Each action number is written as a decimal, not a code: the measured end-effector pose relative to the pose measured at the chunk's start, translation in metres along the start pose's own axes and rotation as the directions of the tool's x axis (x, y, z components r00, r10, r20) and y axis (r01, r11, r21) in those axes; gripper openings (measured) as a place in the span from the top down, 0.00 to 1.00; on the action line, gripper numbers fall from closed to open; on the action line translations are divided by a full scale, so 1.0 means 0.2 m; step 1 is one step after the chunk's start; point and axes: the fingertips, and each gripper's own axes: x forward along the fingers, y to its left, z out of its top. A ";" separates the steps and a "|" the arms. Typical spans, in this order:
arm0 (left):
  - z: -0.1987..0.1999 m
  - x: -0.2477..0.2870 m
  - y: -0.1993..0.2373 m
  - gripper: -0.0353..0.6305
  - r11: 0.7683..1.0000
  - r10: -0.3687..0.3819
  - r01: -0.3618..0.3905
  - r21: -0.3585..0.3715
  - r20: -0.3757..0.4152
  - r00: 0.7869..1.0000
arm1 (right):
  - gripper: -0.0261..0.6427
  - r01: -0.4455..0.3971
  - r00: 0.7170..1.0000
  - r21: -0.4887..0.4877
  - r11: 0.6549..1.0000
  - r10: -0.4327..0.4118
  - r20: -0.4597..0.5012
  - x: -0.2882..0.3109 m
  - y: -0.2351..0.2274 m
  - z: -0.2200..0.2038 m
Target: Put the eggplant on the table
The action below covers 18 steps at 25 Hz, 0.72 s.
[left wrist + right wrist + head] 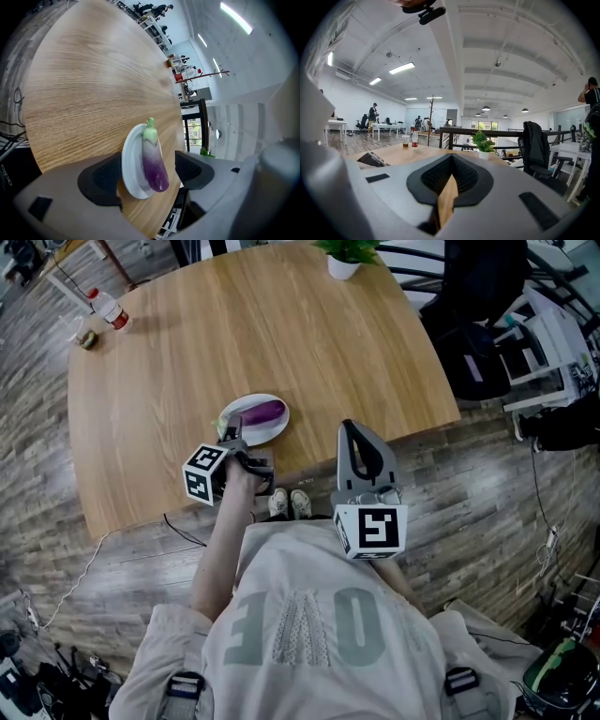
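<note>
**Eggplant on its plate, between open jaws**

The left hand-held gripper (147,172) stands released over the near edge of the bench (234,324). Its jaws are spread wide, either side of a white plate (131,164). The purple eggplant (152,159) lies on that plate between the pads, touching neither, green stem pointing away. To the right, the right hand-held gripper (450,161) hangs off the bench edge, clenched with nothing in it.
</note>
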 end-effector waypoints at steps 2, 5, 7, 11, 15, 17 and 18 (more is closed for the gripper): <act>0.01 -0.02 -0.02 0.42 1.000 -0.004 0.004 0.005 0.004 1.000 | 0.93 -0.004 1.000 0.004 1.000 0.004 0.004 0.00 0.00 0.00; 0.03 -0.08 -0.11 0.41 0.998 -0.050 0.049 0.032 0.023 0.999 | 0.93 -0.015 1.000 0.010 1.000 0.015 0.011 0.00 0.01 0.01; 0.06 -0.13 -0.23 0.41 0.993 -0.116 0.114 0.041 0.040 0.992 | 0.93 -0.024 1.000 0.013 1.000 0.024 0.018 0.00 0.01 0.02; 0.11 -0.28 -0.57 0.41 0.952 -0.300 0.294 0.089 0.069 0.951 | 0.93 -0.048 0.998 0.015 0.999 0.048 0.042 0.01 0.04 0.05; 0.17 -0.52 -0.94 0.41 0.840 -0.529 0.503 0.204 0.100 0.843 | 0.93 -0.089 0.991 0.003 0.996 0.088 0.098 0.04 0.09 0.14; 0.17 -0.67 -1.12 0.41 0.761 -0.628 0.584 0.283 0.098 0.772 | 0.93 -0.108 0.985 -0.005 0.994 0.108 0.132 0.07 0.11 0.20; 0.17 -0.75 -1.20 0.41 0.716 -0.673 0.611 0.339 0.098 0.734 | 0.93 -0.119 0.981 -0.012 0.993 0.119 0.151 0.08 0.11 0.23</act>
